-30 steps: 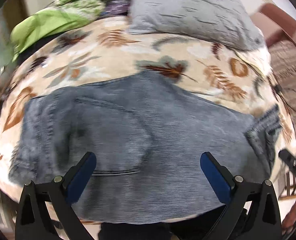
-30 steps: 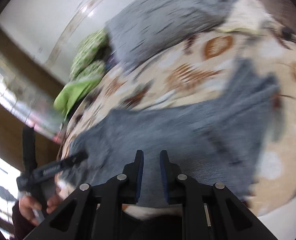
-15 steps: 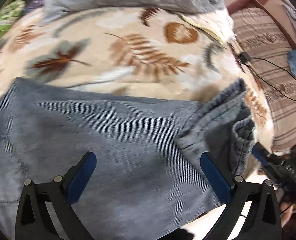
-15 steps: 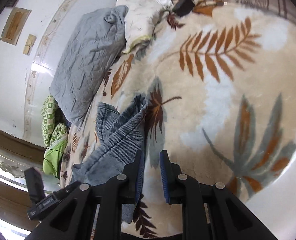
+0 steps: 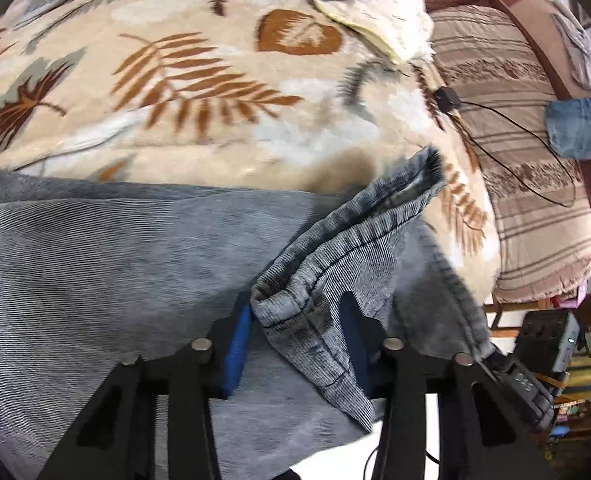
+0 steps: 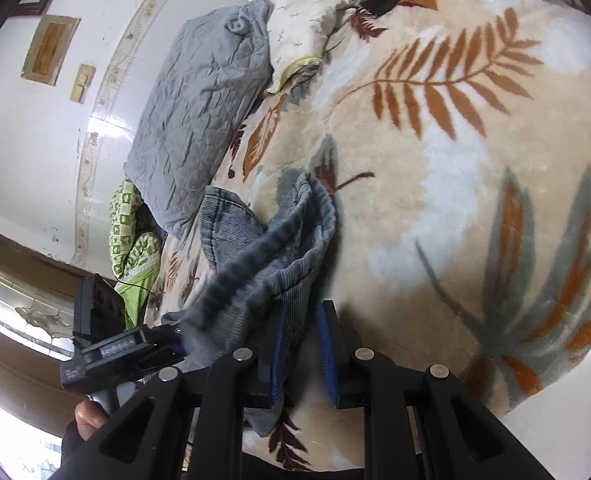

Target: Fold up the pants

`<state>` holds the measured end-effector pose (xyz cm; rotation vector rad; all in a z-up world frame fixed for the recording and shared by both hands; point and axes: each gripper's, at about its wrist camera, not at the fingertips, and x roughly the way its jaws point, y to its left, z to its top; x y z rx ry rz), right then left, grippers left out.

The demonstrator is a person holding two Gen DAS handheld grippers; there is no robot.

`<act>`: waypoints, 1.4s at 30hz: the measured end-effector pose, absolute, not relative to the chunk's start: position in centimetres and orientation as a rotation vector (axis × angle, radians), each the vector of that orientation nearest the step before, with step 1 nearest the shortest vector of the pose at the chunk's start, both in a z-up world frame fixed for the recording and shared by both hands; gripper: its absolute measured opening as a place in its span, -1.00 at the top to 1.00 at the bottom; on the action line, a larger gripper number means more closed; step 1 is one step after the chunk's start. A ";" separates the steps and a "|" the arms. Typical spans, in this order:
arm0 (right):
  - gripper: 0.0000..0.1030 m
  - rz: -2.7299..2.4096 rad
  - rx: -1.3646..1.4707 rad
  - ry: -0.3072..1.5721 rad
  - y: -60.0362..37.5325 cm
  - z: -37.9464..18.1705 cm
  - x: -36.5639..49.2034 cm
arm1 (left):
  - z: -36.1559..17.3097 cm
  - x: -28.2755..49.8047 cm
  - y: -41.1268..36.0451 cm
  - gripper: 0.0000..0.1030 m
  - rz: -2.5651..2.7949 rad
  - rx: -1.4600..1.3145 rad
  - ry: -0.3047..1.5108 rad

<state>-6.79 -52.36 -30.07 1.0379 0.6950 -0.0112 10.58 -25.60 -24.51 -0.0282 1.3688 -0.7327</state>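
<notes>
Bed: a leaf-print blanket (image 5: 223,92) covers the bed and carries everything; a grey quilted pillow (image 6: 199,104) lies at its head end, and a striped cover (image 5: 535,184) drapes the far side.
Pants: grey corduroy pants (image 5: 107,276) lie flat across the near part of the blanket, with the hem end (image 5: 359,248) lifted and bunched toward the right edge of the bed.
Left gripper (image 5: 295,344): jaws drawn in on a thick fold of the hem cuff, the cloth standing up between the blue pads (image 5: 237,344).
Right gripper (image 6: 301,352): jaws narrow, pinching a strip of the same hem end that rises from them; the rest of that end hangs loose to its left.
Step in hand: by my judgement, the leg ends are being gathered for a carry over to the waist end, so the task looks to be at an early stage.
Doing it well: lift both grips level and together so the hems stay aligned; keep the cloth taut between them, since the bunched cuff will otherwise land crumpled.
Risk: the right grip holds only a thin strip, which may slip under the weight of the corduroy.
Small things: a black adapter (image 5: 447,98) with its cable lies beyond the hem, apart from the pants and out of the fold's likely path.
</notes>
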 end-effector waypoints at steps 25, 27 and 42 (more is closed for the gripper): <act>-0.37 0.178 1.429 0.660 -57.4 -34.4 -8.1 | -22.2 8.8 -19.5 -0.05 -0.681 0.020 1.287; -0.37 0.163 1.349 0.723 -57.4 -33.5 -6.8 | -22.2 8.9 -17.7 -0.05 -0.630 0.068 1.250; 0.58 0.158 0.973 1.019 -51.5 -30.2 -0.3 | -25.1 9.0 -12.3 -0.57 -0.366 0.281 1.197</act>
